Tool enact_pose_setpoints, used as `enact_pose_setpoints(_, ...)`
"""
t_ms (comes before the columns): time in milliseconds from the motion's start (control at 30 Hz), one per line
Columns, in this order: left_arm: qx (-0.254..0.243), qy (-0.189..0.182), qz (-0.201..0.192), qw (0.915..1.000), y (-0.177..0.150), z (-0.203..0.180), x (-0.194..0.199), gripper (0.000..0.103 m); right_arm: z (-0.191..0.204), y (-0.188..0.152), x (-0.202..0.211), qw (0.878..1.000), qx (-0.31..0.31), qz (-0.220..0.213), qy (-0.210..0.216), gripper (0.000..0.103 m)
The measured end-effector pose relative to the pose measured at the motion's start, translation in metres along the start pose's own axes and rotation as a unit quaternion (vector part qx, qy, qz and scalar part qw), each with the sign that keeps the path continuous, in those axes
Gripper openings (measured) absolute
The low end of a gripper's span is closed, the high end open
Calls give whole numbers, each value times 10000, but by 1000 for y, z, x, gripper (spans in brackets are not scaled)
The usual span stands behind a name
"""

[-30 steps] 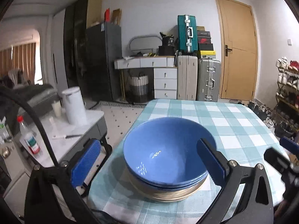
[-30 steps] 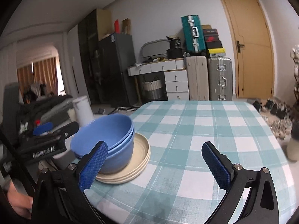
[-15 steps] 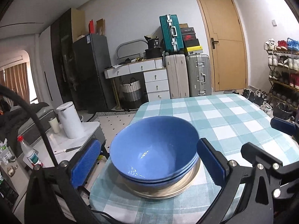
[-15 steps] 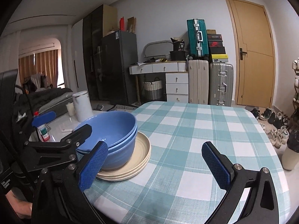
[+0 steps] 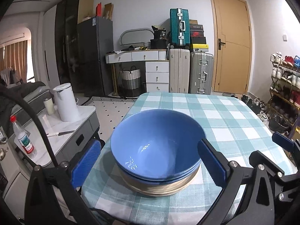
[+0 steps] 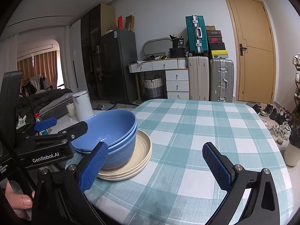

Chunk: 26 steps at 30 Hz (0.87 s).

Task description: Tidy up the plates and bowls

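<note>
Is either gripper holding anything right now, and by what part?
Nothing is held. The left gripper is open around the blue bowls, pads apart from them; the right gripper is open over the tablecloth.

"GenRobot.AI" on left tool (image 6: 61,126) (white print).

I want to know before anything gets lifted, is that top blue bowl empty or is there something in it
Empty. The left wrist view looks straight into the top blue bowl, and its inside shows only bare glaze with light reflections.
</note>
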<state>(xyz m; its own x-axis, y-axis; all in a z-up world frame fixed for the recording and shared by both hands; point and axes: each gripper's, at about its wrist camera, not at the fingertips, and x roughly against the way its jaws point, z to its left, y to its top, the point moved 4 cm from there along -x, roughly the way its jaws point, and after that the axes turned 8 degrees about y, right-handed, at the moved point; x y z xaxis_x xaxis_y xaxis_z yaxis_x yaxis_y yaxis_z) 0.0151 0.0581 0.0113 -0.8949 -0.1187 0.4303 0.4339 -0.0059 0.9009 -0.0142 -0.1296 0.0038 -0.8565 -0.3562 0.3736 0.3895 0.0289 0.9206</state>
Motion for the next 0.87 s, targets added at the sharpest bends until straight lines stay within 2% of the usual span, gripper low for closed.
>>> enact_pose_setpoints(167,-29,-17,57,10000,-2,-2,-1,103,0,0,1,10000,-13,-22,12,102)
enact_pose_setpoints(367,-72,-317,207,9993,0,-3,-3,103,1,0,1,10000,-20,-43,23,102)
enact_pose_setpoints(467,-157,-215,229,9994,2,-6,-4,103,4,1,0,10000,-17,-62,51,102)
enact_pose_setpoints(567,-154,88,167,9997,2,-3,-3,103,6,0,1,10000,26,-84,43,102)
enact_pose_setpoints(767,-246,129,-205,9994,2,-5,10,103,8,1,1,9999,16,-93,62,102)
enact_pose_setpoints(867,-347,99,-223,9991,1,-9,10,103,7,1,1,9999,8,-101,63,102)
